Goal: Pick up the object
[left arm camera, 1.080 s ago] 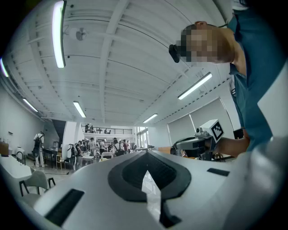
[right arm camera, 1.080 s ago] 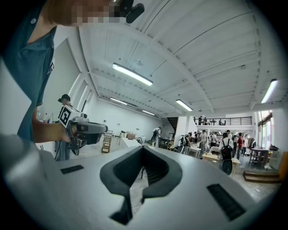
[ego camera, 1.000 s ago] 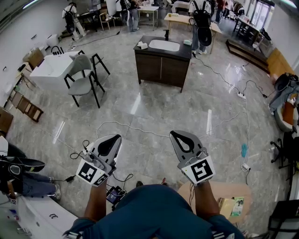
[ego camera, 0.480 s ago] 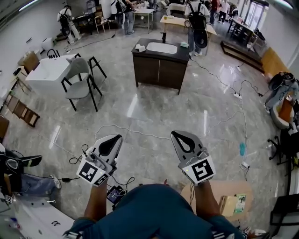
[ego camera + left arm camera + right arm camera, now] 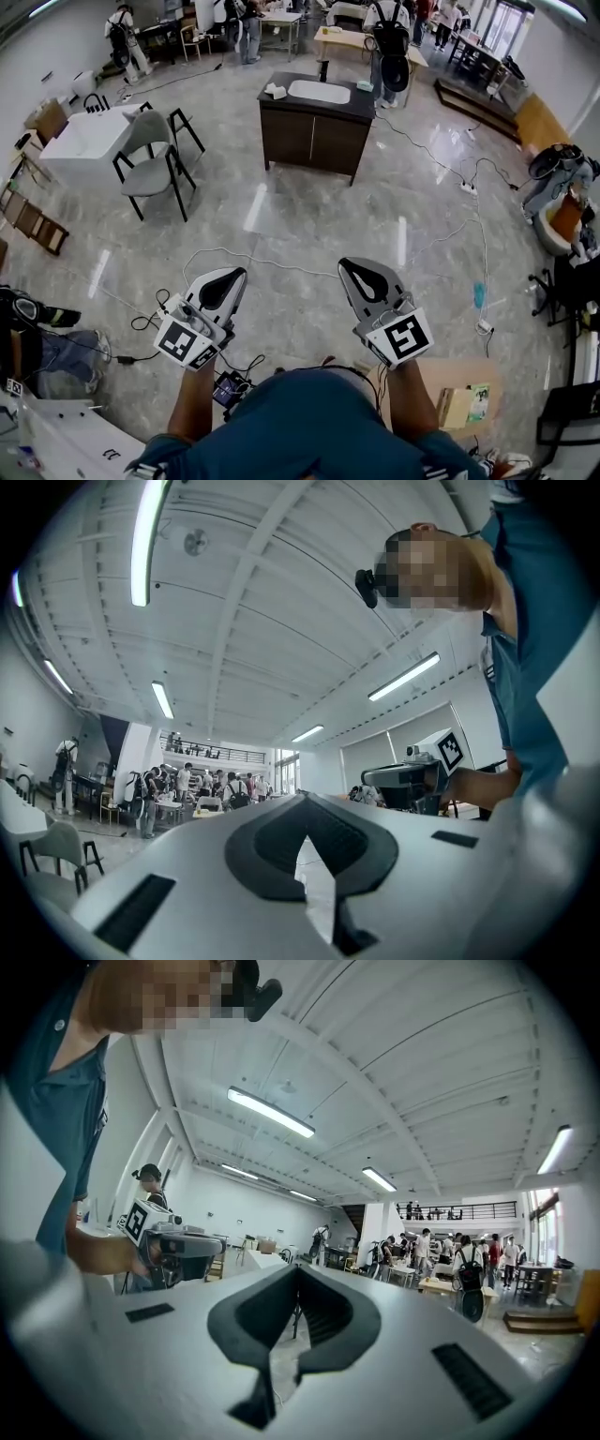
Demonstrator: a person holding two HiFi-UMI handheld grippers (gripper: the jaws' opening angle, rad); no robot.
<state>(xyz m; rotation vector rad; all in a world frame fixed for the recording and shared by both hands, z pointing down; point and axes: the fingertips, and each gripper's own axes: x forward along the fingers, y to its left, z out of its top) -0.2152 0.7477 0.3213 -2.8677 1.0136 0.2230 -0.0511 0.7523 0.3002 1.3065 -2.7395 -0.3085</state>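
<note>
Both tongs are held out in front of me over the glossy grey stone-tile floor (image 5: 309, 220), pointing roughly level and well apart from each other.

left tongs (image 5: 231, 273): clenched, white jaws w/ black pads tip to tip, nothing gripped. The left gripper view shows only floor through the diamond-shaped gap behind the tips.

right tongs (image 5: 348, 265): same, clenched on nothing, tips meeting in the right gripper view. Each gripper view also catches the other tongs off to the side, w/ its black-and-white marker cube at the rear.

Task obj: can't tell which item it is. No item sits at or near either pair of tongs.

Straight ahead, well apart from both tongs, stands a dark brown wooden cabinet (image 5: 309, 141) w/ a white rounded sink basin (image 5: 319, 91) set in its top. A small white item (image 5: 275, 90) sits on the top's left corner, too small to ID.

Left of the cabinet, a grey chair w/ black legs (image 5: 150, 161) is just beside a white rectangular table (image 5: 80, 141).

A thin white cable (image 5: 281, 265) runs across the floor just ahead of the tong tips. A tan cardboard box (image 5: 450, 380) lies on the floor behind the right tongs, at my right side. A white power strip (image 5: 464, 187) w/ cord lies further right.

Bkgd: a person w/ black backpack (image 5: 389, 42) just behind the cabinet, more ppl round tables beyond.
</note>
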